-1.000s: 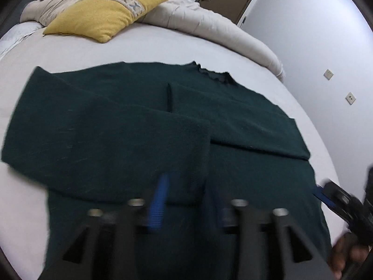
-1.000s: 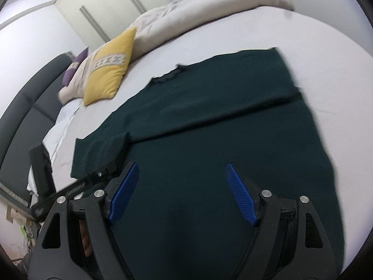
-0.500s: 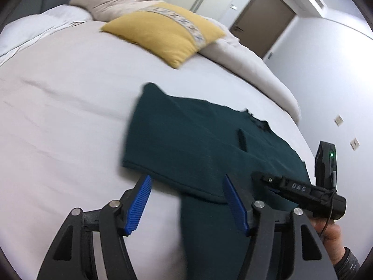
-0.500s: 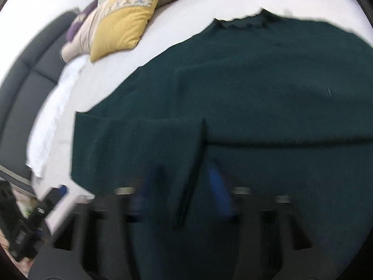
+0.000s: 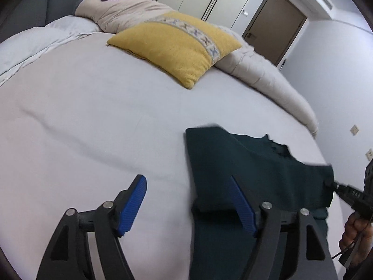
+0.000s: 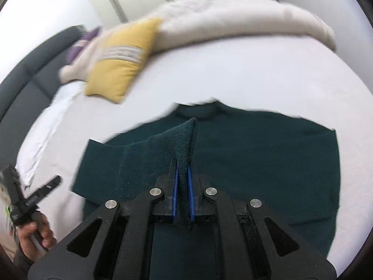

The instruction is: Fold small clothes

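Looking along the left gripper [image 5: 186,200], I see its blue-padded fingers [image 5: 132,204] spread wide apart with nothing between them, hovering over the white bed [image 5: 93,121]. The dark green sweater [image 5: 251,175] lies flat on the sheet toward 4 o'clock, its near edge passing under the right-hand finger. A yellow pillow [image 5: 177,44] sits at 12 o'clock, with a beige duvet [image 5: 261,70] bunched behind it and running off toward 2 o'clock. At the 3 o'clock edge the other tool shows, held in a hand [image 5: 356,231].

Turning to the right wrist view, the right gripper [image 6: 183,193] has its fingers [image 6: 174,186] pinched tight on a fold of the sweater [image 6: 268,158], and the knit rises in a peak from the fingers toward 12 o'clock. The rest of the garment spreads over the bed [image 6: 256,74], neckline at 12 o'clock, a sleeve folded across toward 9 o'clock. The pillow [image 6: 119,63] lies at 11 o'clock, blurred, with the duvet [image 6: 233,16] along the top. At 8 o'clock a hand [image 6: 35,235] grips the left tool's handle.
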